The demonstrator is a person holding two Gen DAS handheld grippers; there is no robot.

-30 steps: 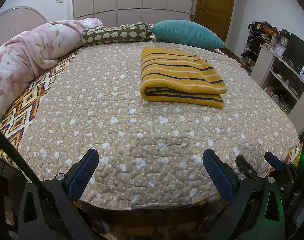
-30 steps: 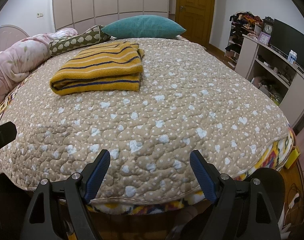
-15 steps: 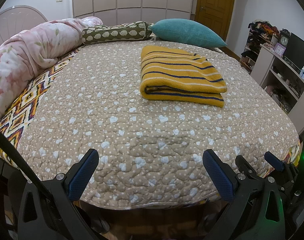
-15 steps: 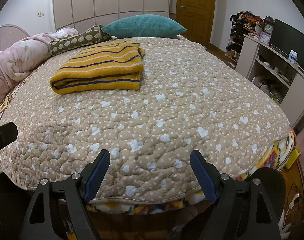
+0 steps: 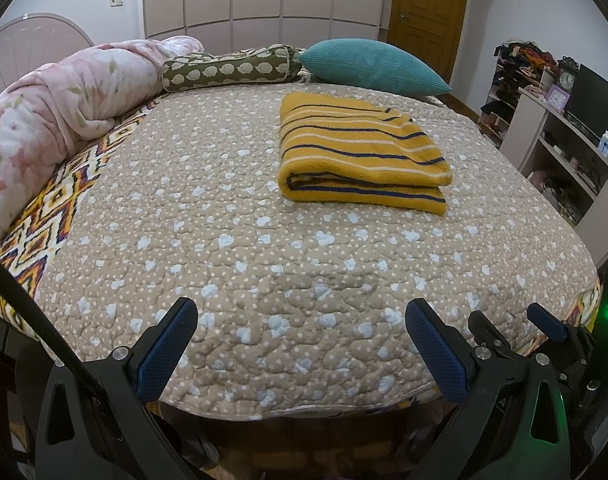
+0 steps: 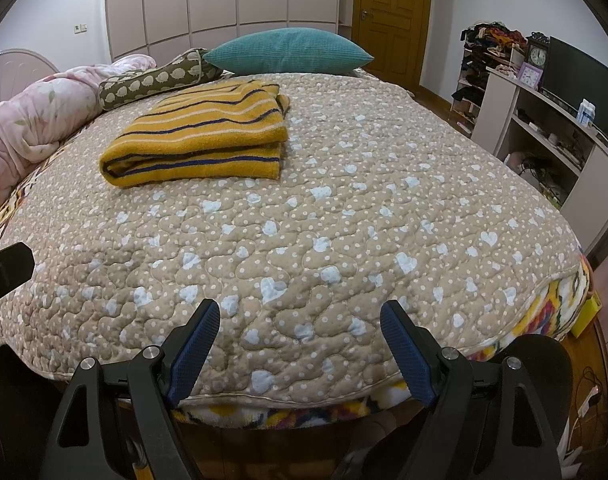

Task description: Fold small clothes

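Observation:
A yellow garment with dark and white stripes [image 5: 360,156] lies folded flat on the beige quilted bed [image 5: 232,240], towards the far side; it also shows in the right wrist view [image 6: 200,140]. My left gripper [image 5: 300,344] is open and empty, held at the bed's near edge, well short of the garment. My right gripper [image 6: 300,344] is open and empty too, also at the near edge. The right gripper's fingers [image 5: 544,322] show at the lower right of the left wrist view.
A pink floral duvet [image 5: 52,108] is rolled along the bed's left side. A green patterned bolster [image 5: 228,70] and a teal pillow [image 5: 368,66] lie at the head. Shelves with a TV and clock [image 6: 560,92] stand to the right. A wooden door [image 6: 392,12] is behind.
Both views have shifted slightly, so the garment sits a little lower in the frames. Both grippers stay open and empty. The garment has not moved on the bed.

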